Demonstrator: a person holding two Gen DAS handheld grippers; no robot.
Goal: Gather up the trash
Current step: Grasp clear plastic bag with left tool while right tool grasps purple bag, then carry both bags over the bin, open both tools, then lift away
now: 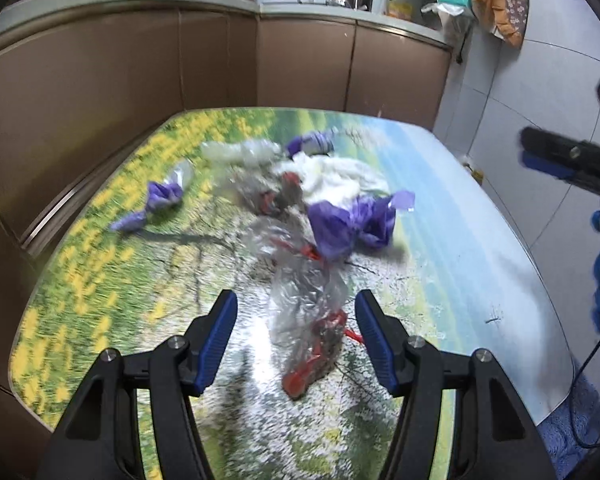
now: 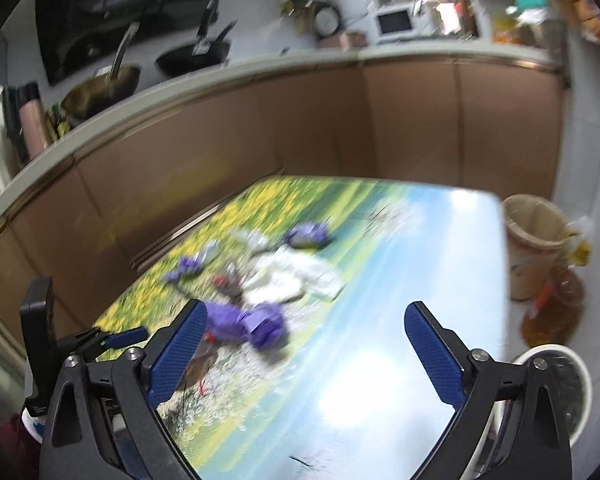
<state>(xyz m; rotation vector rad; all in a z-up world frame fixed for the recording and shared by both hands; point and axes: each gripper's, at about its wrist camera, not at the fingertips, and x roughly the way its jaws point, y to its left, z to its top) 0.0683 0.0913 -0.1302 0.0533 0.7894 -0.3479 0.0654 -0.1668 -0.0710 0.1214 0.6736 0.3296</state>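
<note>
Trash lies in a heap on a table printed with a flower meadow. In the left wrist view I see a clear plastic bag with red scraps, a crumpled purple wrapper, white tissue, and small purple wrappers on the left. My left gripper is open, its fingers on either side of the clear bag, not closed on it. My right gripper is open and empty above the table, right of the purple wrapper. It also shows at the right edge of the left wrist view, where its opening cannot be judged.
Brown kitchen cabinets stand close behind and left of the table. A beige bin and a white bucket stand on the floor past the table's right edge. Pans and a microwave sit on the counter.
</note>
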